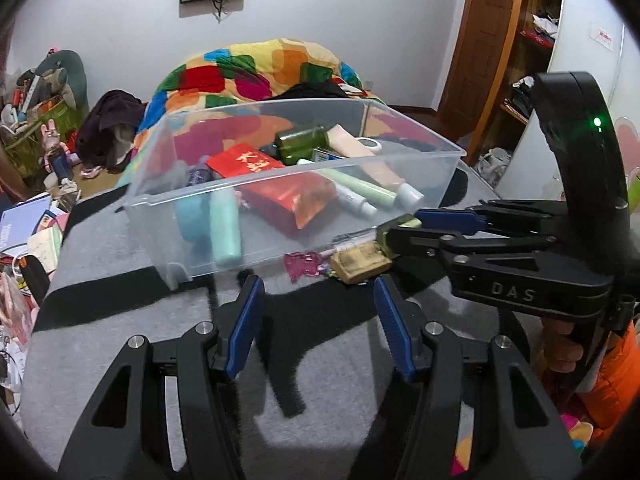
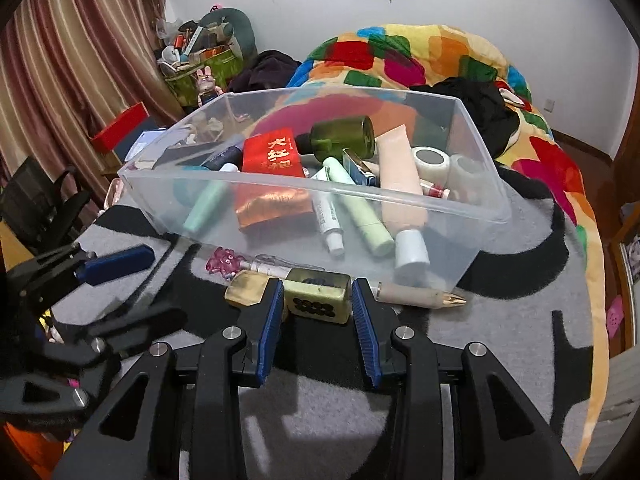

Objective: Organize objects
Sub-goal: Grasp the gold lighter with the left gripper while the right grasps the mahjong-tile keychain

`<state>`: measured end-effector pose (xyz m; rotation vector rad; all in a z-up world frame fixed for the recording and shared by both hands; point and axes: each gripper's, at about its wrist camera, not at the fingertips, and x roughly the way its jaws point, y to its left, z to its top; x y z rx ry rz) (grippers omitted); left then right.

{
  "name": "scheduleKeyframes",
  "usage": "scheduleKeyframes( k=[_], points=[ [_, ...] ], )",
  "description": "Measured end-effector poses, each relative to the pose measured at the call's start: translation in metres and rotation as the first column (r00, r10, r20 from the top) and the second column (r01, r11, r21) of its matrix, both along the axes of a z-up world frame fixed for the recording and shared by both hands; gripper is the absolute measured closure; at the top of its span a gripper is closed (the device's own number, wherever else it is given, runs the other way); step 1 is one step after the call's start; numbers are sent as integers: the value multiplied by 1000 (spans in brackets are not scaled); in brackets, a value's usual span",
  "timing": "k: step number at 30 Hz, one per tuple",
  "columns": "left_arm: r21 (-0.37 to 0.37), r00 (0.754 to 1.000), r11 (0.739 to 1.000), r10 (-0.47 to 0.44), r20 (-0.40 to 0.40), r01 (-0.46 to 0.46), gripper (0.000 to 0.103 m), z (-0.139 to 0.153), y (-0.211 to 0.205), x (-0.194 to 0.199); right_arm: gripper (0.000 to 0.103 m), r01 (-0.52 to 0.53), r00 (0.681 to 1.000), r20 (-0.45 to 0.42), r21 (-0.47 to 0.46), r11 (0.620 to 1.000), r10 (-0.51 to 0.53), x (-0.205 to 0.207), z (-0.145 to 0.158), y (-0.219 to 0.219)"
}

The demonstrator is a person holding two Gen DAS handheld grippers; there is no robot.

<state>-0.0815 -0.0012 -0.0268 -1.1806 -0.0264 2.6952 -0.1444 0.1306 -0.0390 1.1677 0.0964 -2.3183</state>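
while the left gripper [image 1: 318, 300] hangs with jaws released, the right gripper [image 2: 318, 300] jaws clasp the mahjong tile [image 2: 318, 298].

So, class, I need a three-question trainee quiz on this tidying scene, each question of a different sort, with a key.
1. True or false: the right hand-held gripper has its pads on either side of the gold mahjong-tile block.
2. Multiple choice: where does the red packet lie? A) on the grey mat B) inside the clear bin C) on the bed
3. Fill in: the left hand-held gripper is ____ and holds nothing.

Key: 1 true; 2 B; 3 open
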Motion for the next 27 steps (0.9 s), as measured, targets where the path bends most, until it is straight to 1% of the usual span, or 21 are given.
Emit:
scheduleKeyframes(
  k=[2, 5, 8, 14, 16, 18, 20, 23, 27],
  points=[
    [3, 1000, 1000, -14, 4, 14, 46, 0, 5, -3, 75, 0, 1000, -4, -2, 1000, 0, 1, 0, 2],
    [-9, 999, 999, -39, 7, 39, 46, -1, 15, -8, 91, 4, 1000, -11, 3, 1000, -4, 3, 2, 6],
    [-34, 998, 998, -58, 21, 59, 46, -3, 25, -16, 92, 8, 1000, -6, -16, 1000, -8, 3, 4, 15],
    [-77, 994, 994, -73, 79, 79, 46, -14, 40, -35, 91, 27, 999, -24, -51, 998, -28, 8, 16, 36],
    [-90, 992, 992, -81, 92, 90, 48, -17, 45, -40, 88, 30, 999, -28, -60, 998, -32, 9, 18, 41],
    [-125, 992, 988, -74, 101, 86, 52, -20, 50, -46, 83, 27, 999, -26, -67, 997, -29, 10, 18, 43],
    [-146, 992, 986, -62, 107, 78, 58, -23, 52, -50, 70, 23, 999, -25, -69, 997, -25, 10, 18, 42],
    [-131, 992, 989, -61, 107, 75, 59, -23, 48, -48, 60, 16, 1000, -22, -71, 997, -18, 11, 15, 36],
    [-99, 994, 994, -47, 96, 56, 59, -22, 38, -38, 59, 1, 1000, -1, -54, 999, -1, 10, 7, 23]
  ],
)
